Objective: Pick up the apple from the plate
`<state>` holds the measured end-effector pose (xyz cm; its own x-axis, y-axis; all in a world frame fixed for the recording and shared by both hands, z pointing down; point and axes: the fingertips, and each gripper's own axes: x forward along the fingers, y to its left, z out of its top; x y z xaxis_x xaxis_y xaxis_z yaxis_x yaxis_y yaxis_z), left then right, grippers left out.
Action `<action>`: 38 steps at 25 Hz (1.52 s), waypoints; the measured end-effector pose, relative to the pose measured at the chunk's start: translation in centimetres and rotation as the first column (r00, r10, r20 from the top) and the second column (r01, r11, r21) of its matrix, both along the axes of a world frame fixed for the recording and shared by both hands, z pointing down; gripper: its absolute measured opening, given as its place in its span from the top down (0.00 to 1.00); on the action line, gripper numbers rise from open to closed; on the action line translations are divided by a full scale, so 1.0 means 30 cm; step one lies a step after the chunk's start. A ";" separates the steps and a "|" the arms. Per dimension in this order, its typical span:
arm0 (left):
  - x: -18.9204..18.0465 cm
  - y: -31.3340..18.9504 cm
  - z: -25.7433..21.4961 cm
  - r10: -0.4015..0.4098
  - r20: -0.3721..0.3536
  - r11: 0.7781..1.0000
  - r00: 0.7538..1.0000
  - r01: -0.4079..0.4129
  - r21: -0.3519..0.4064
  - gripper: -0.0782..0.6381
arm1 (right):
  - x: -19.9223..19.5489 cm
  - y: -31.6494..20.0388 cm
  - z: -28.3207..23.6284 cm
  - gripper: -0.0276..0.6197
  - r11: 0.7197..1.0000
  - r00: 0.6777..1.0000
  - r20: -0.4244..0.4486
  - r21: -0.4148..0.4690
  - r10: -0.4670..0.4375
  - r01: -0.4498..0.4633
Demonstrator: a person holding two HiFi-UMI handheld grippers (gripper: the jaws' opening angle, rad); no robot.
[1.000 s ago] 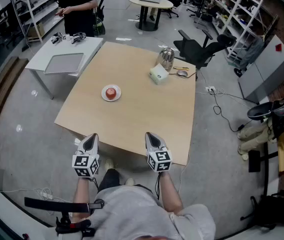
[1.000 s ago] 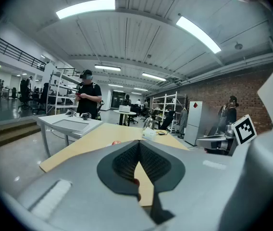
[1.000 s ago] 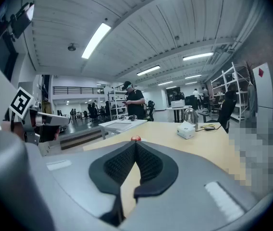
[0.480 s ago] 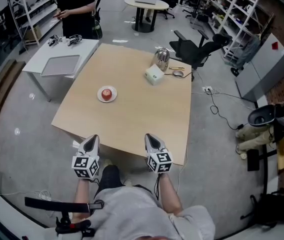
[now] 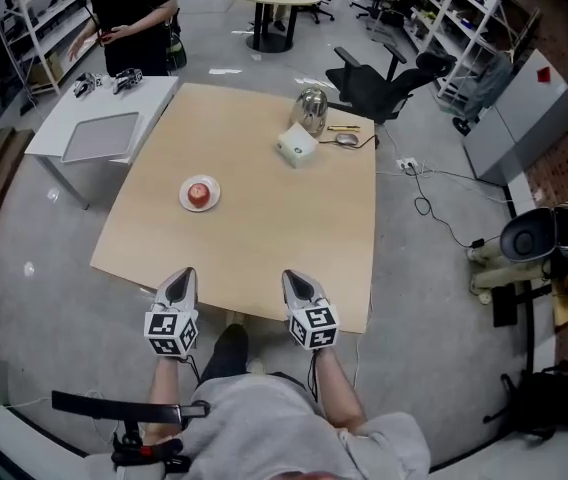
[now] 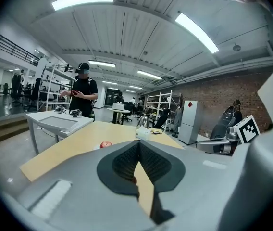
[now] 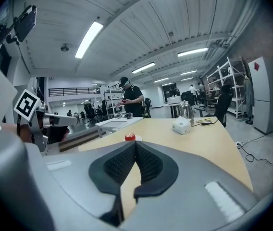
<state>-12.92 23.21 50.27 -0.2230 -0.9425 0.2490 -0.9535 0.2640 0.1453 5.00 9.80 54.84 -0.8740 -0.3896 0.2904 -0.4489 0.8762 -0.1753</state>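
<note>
A red apple [image 5: 198, 192] lies on a small white plate [image 5: 184, 201] on the left half of a tan wooden table [image 5: 264, 228]. Both grippers hover at the table's near edge, well short of the plate. My left gripper [image 5: 182, 274] is shut with nothing in it, and so is my right gripper [image 5: 294, 276]. In the left gripper view the apple [image 6: 106, 144] shows far off, just left of the closed jaw tips [image 6: 139, 143]. The right gripper view has the apple [image 7: 130, 137] just above its closed tips [image 7: 135, 144].
A white box [image 5: 296, 145], a metal kettle [image 5: 311, 110] and a mouse [image 5: 347, 139] sit at the table's far side. A low grey table [image 5: 94, 133] stands to the far left with a person [image 5: 129, 13] behind it. A black office chair [image 5: 379, 83] is beyond the far right corner.
Both grippers and the head camera have come a little closer to the table's near edge, and the table and apple have slid left in the head view. Both jaws stay shut.
</note>
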 end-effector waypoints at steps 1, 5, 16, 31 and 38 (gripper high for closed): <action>-0.014 -0.025 0.010 0.006 -0.001 1.000 1.000 -0.006 -0.004 0.86 | -0.013 -0.019 0.010 0.95 1.000 1.000 -0.005 -0.002 0.003 -0.003; -0.073 -0.106 0.046 0.023 -0.012 0.999 1.000 -0.023 -0.023 0.86 | -0.066 -0.082 0.031 0.95 1.000 1.000 -0.023 -0.013 0.014 -0.015; -0.270 -0.308 0.170 0.014 -0.057 0.995 0.998 -0.020 -0.095 0.86 | -0.306 -0.306 0.093 0.95 0.999 0.999 -0.051 -0.040 -0.005 0.003; -0.412 -0.415 0.302 -0.007 -0.100 0.973 0.995 -0.016 -0.230 0.83 | -0.379 -0.355 0.151 0.95 0.993 0.994 -0.102 -0.120 -0.024 0.011; -0.540 -0.542 0.405 0.046 -0.080 0.961 0.996 -0.066 -0.268 0.74 | -0.485 -0.412 0.228 0.95 0.990 0.990 -0.137 -0.143 -0.008 -0.012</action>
<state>-29.11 6.94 62.43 -0.1439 -0.8481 0.5098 -0.9575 0.2494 0.1448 -9.55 -2.56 61.68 -0.8213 -0.3371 0.4602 -0.4789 0.8458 -0.2351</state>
